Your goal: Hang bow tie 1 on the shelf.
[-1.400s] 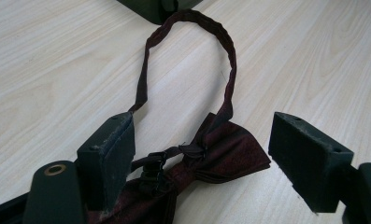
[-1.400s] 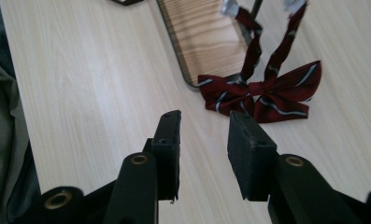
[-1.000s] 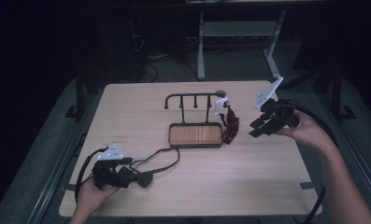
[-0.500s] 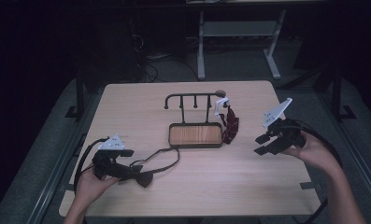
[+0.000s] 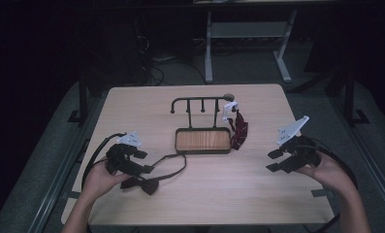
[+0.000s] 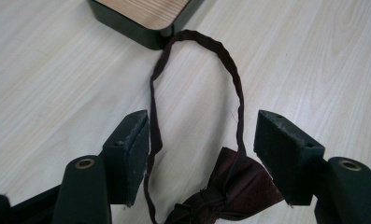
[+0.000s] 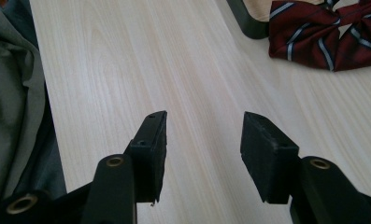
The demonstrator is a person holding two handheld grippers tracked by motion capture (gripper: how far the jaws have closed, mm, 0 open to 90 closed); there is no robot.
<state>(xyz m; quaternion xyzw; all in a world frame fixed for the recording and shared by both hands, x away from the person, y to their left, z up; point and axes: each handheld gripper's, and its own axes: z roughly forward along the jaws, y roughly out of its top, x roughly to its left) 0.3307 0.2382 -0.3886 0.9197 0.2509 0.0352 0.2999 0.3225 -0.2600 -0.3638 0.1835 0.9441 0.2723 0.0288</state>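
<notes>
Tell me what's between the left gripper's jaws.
The dark bow tie lies on the table between the open jaws of the left gripper, its strap looping toward the tray. The bow's near edge is cut off.

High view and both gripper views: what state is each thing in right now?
Left gripper: open, jaws astride the dark bow tie's strap.
Right gripper: open, holding nothing.
Dark bow tie: flat on the table, strap looped towards the stand.
Striped bow tie: hanging from the stand's hook.
Stand: upright.
</notes>
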